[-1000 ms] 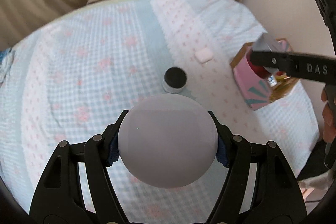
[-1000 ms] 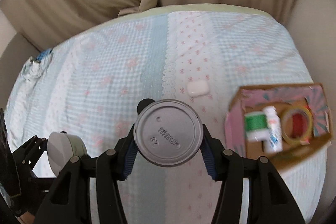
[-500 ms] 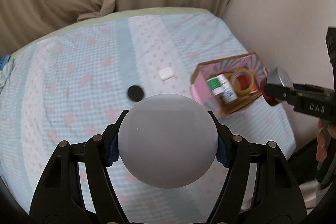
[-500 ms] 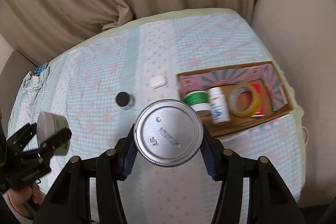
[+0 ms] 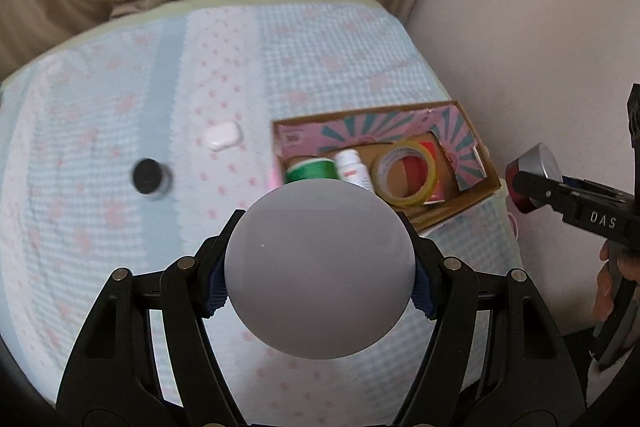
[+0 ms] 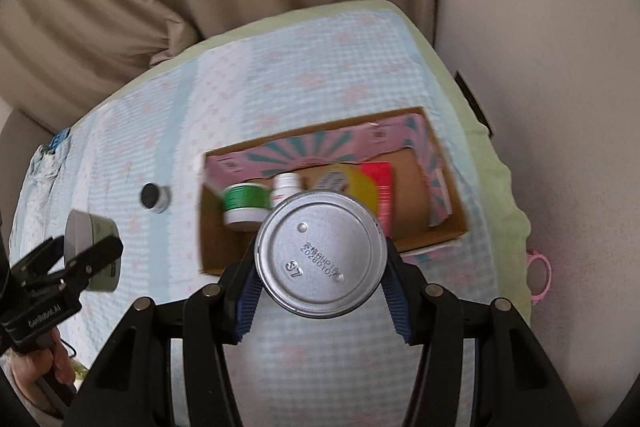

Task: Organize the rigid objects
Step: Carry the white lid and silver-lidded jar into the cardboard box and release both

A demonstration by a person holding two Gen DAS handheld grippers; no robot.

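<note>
My left gripper (image 5: pixel 319 281) is shut on a round white-lidded jar (image 5: pixel 319 269), held above the bed; it also shows in the right wrist view (image 6: pixel 90 251). My right gripper (image 6: pixel 322 269) is shut on a red can with a silver bottom (image 6: pixel 322 253), held above the front of the open cardboard box (image 6: pixel 444 235). The can also shows at the right in the left wrist view (image 5: pixel 530 177). The box (image 5: pixel 480 187) holds a green-lidded jar (image 5: pixel 312 169), a small white bottle (image 5: pixel 352 167) and a yellow tape roll (image 5: pixel 404 173).
A small black-lidded jar (image 5: pixel 149 177) and a white earbud case (image 5: pixel 223 135) lie on the blue-and-pink checked bedcover (image 5: pixel 100 147) left of the box. Beige curtains hang behind the bed. A wall stands right of the box. A pink ring (image 6: pixel 540 277) hangs beyond the bed's right edge.
Both grippers have swung right toward the box with their loads. The box has come closer and more central in both views; the black-lidded jar and earbud case have shifted left.
</note>
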